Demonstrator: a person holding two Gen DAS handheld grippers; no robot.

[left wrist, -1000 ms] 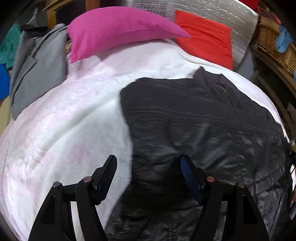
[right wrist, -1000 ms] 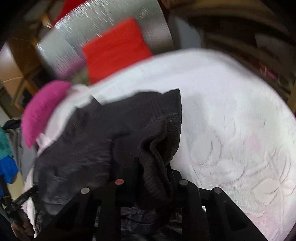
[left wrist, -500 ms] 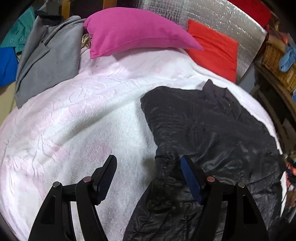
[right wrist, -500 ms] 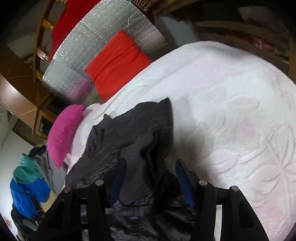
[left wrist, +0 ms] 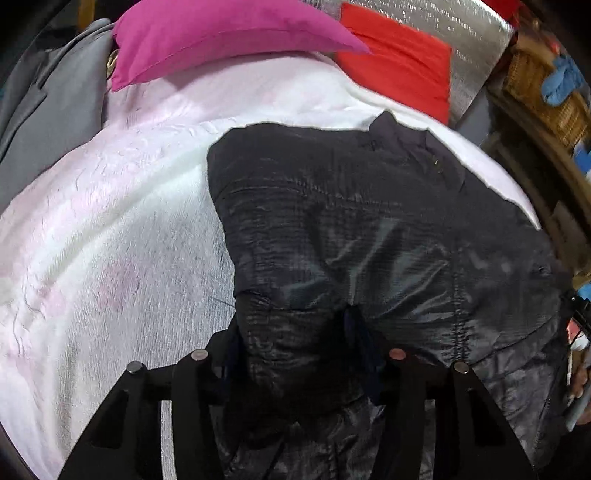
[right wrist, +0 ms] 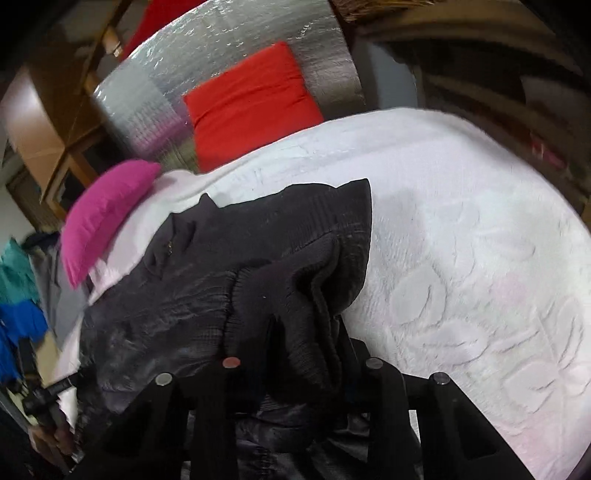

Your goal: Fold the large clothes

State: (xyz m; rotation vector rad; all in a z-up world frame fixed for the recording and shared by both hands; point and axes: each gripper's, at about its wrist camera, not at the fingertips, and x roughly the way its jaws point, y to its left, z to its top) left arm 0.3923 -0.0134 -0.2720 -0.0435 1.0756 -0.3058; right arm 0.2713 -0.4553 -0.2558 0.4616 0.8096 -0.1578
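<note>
A large black jacket (left wrist: 351, 221) lies spread on the white bedspread (left wrist: 110, 240), collar toward the far pillows. My left gripper (left wrist: 291, 336) is at the jacket's near left corner. Its jaws are closing and shiny fabric is bunched tight between the pads, hiding most of the left finger. In the right wrist view the jacket (right wrist: 221, 266) shows its ribbed knit edge folded into a thick wad. My right gripper (right wrist: 306, 332) is closing its jaws on that wad, which fills the gap between the fingers.
A pink pillow (left wrist: 221, 33) and a red cushion (left wrist: 399, 62) lie at the head of the bed before a silver foil panel (right wrist: 221, 55). A grey coat (left wrist: 48, 110) lies far left, and a wicker basket (left wrist: 535, 85) stands on shelving to the right. Bare bedspread (right wrist: 461, 240) stretches right of the jacket.
The left gripper stood open before and has now dropped onto the jacket's corner and closed. The right gripper let go of the knit wad half a second ago and has closed on it again.
</note>
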